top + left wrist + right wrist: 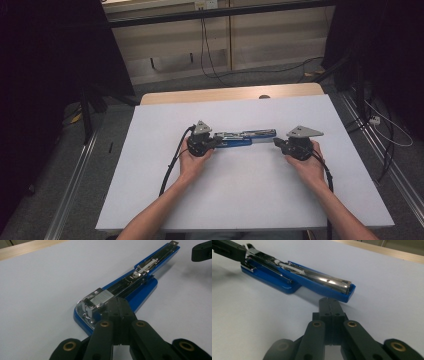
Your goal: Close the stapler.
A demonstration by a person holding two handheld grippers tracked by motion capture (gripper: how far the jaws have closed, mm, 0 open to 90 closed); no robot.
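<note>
While lying opened out flat mid-table (150,165), blue stapler (242,137) is resting between two hand-held tongs, left gripper (117,305) closing its jaws at the stapler's metal end, right gripper (329,305) sitting pinched empty just beside its far tip

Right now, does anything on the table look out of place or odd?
Yes: the blue stapler lies swung fully open, flat on the white table, its metal staple channel facing up. The left gripper, jaws shut, sits at one end against the staple strip; the right gripper, also shut, sits just short of the other end.
</note>
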